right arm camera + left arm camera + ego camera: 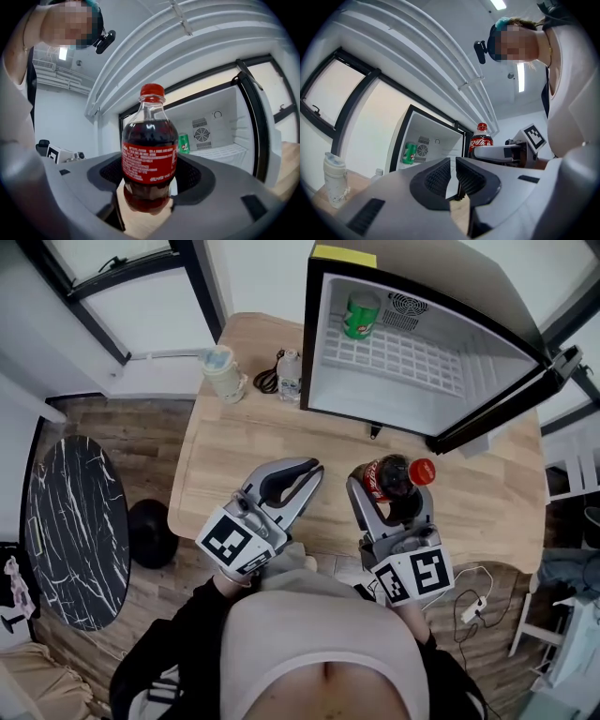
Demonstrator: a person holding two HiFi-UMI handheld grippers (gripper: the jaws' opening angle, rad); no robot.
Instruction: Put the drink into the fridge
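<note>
Clamped upright in the right claw (390, 493) over the light wooden worktop (234, 451), the red-capped dark cola bottle (377, 478) should be held level and steered onto the white shelf (403, 357) of the open black fridge (487, 413), clear of the green can (362, 315), with the empty, nearly closed left claw (453, 176) held aside.

Fridge (487, 381) on the table (234, 456), far side, can (361, 315) inside; tumbler (223, 374) and small bottle (290, 376) left of it

left claw (312, 472) closed to a slit, empty; right claw (389, 495) clamped round the bottle (384, 476).
</note>
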